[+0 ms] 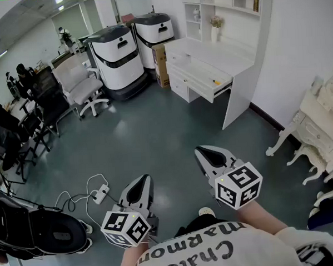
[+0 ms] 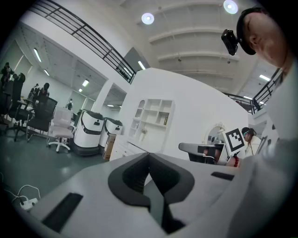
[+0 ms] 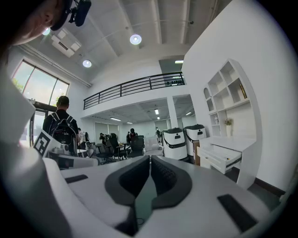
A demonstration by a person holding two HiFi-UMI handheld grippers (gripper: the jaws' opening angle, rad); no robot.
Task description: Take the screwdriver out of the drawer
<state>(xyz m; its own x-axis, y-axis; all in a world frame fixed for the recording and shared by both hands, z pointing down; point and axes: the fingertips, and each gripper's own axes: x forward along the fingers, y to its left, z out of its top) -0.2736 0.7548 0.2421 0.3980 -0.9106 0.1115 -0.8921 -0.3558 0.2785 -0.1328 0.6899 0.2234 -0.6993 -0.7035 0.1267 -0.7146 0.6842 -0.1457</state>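
Grey floor (image 1: 155,130) stretches ahead of you, with office chairs (image 1: 77,84) at left and a white desk (image 1: 206,47) at right. The screwdriver (image 1: 217,82) is a yellow speck in its open drawer (image 1: 202,77). Your left gripper (image 1: 145,179) and right gripper (image 1: 197,150) hover well short of it, jaws together on nothing.

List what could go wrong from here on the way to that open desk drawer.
The power strip and its cables lie on the floor near the left gripper; a step could catch them. The open drawer is far off, and the yellow item in it is too small to identify. It and the right gripper are shut, so they might shove, not grasp.
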